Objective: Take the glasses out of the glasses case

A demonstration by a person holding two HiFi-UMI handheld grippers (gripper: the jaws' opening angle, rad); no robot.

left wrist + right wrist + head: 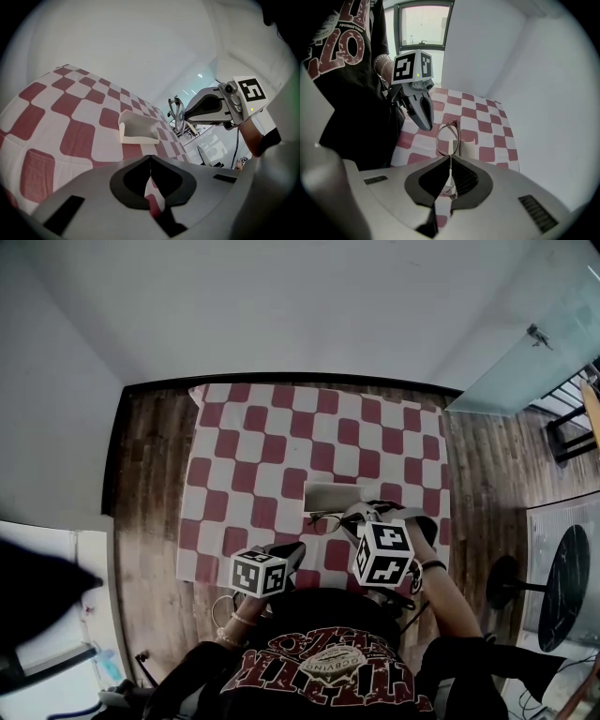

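The white glasses case (332, 495) lies open and empty on the checkered cloth; it also shows in the left gripper view (137, 127). My right gripper (362, 513) is shut on the thin-framed glasses (327, 519), just in front of the case. In the right gripper view the glasses (449, 135) stick up out of the shut jaws (450, 160), clear of the case (468, 146) behind them. My left gripper (296, 551) hangs to the left near the cloth's front edge, jaws shut (150, 161) with nothing in them. From there I see the right gripper (216, 104) holding the glasses (176, 114) aloft.
A red-and-white checkered cloth (253, 442) covers the middle of a wooden table (150, 474) set against white walls. A round black side table (565, 587) stands to the right, and a glass panel (534, 352) at the back right. The person's torso is at the front edge.
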